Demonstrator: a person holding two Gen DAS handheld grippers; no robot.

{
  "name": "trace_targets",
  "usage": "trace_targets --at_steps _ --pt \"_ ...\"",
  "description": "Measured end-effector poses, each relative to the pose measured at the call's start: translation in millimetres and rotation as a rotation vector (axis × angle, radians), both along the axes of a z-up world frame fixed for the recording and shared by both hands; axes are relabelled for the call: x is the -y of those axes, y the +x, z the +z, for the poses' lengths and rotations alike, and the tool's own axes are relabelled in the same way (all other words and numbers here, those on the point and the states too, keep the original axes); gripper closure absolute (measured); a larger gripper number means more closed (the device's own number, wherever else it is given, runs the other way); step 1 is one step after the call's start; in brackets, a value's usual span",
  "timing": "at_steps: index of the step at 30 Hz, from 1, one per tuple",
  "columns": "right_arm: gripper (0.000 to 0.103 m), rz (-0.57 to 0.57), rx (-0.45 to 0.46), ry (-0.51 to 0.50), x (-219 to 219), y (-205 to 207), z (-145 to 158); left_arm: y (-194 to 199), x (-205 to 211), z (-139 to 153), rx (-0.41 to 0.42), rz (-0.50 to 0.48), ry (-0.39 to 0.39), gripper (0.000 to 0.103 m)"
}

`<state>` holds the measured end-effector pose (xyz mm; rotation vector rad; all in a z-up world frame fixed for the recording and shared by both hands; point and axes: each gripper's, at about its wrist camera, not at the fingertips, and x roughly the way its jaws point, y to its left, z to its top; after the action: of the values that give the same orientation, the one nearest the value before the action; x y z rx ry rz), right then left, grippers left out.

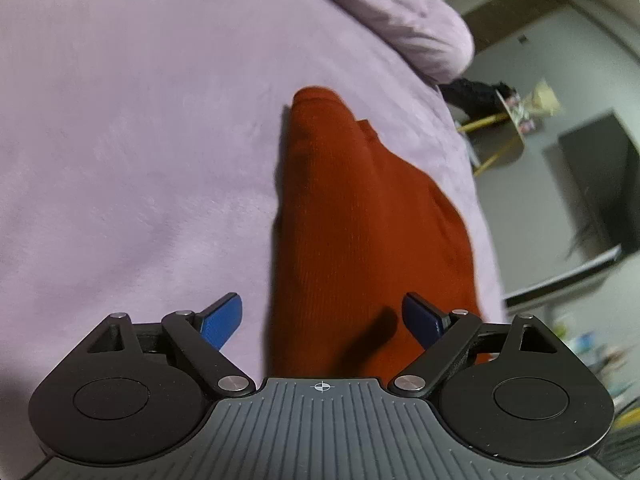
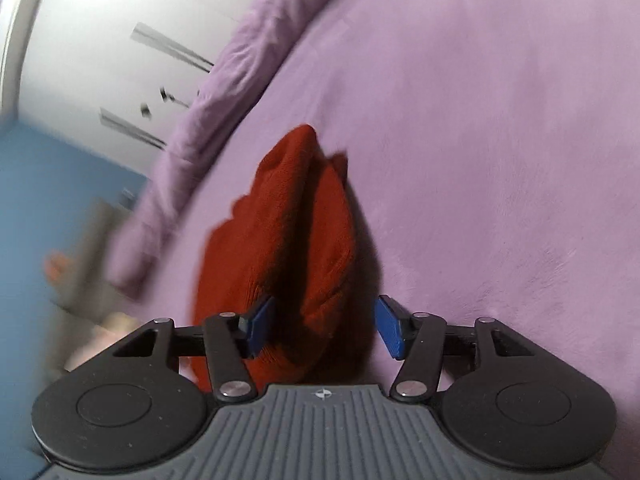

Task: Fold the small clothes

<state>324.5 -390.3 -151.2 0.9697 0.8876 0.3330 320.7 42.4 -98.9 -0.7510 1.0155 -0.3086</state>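
A small rust-red knitted garment (image 1: 360, 216) lies on the lilac bedsheet (image 1: 140, 140). In the left wrist view it stretches away from my left gripper (image 1: 322, 322), whose blue fingers (image 1: 222, 322) are spread wide open above its near end, gripping nothing. In the right wrist view the same red garment (image 2: 288, 232) is bunched with a dark fold down its middle. My right gripper (image 2: 324, 328) is open, its blue fingers (image 2: 388, 330) standing on either side of the garment's near end without closing on it.
A lilac pillow (image 1: 408, 20) lies at the bed's far end. Beyond the bed edge stand a small round table with yellow legs (image 1: 500, 136) and a dark screen (image 1: 600, 184). In the right wrist view a bunched lilac cover (image 2: 208, 112) borders a white wardrobe (image 2: 100, 40).
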Motion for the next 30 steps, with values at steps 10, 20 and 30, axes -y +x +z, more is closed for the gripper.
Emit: trace_targets --at_steps 10,20,30 --pt "0.050 0.014 -0.132 0.307 -3 65 -37 56 31 -22 -0.028 -0.075 -0.015 0.019" --pt "0.072 0.012 -0.074 0.188 -37 76 -19 50 16 -12 -0.021 -0.042 -0.080 0.053" --pt "0.072 0.100 -0.044 0.271 -84 59 9 4 -38 37 0.034 -0.060 0.009 0.054"
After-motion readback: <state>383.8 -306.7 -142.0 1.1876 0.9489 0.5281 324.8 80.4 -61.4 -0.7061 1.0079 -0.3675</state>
